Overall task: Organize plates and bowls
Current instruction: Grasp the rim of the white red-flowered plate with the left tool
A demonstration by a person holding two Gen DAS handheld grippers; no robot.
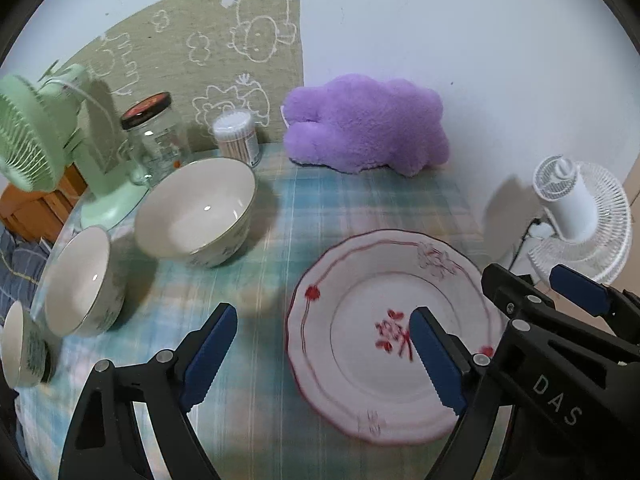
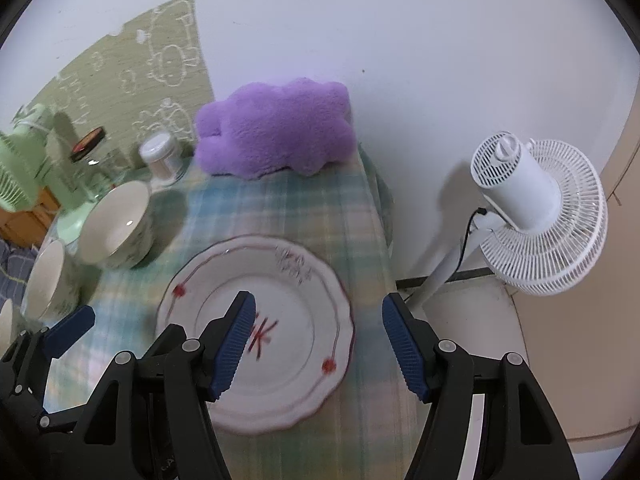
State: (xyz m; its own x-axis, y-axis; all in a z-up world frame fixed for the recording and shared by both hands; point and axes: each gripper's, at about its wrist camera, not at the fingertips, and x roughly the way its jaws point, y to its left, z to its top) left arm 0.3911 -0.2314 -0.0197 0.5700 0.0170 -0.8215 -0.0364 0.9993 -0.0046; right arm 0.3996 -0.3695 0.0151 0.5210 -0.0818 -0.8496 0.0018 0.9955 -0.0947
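Note:
A white plate with a red rim and red flowers [image 1: 372, 356] lies on the plaid cloth; it also shows in the right wrist view [image 2: 280, 320]. Three white bowls stand to its left: a large bowl [image 1: 196, 212], a middle bowl [image 1: 80, 280] and a small bowl [image 1: 22, 344]. My left gripper [image 1: 320, 360] is open and empty, above the cloth by the plate's left edge. My right gripper [image 2: 320, 344] is open and empty over the plate's right part, one finger [image 2: 236, 340] above the plate, the other past its right rim.
A purple plush cushion [image 1: 364, 128] lies at the back against the wall. A green desk fan [image 1: 44, 140], a glass jar [image 1: 154, 136] and a cotton swab tub [image 1: 236, 136] stand at the back left. A white floor fan [image 2: 536, 208] stands beyond the table's right edge.

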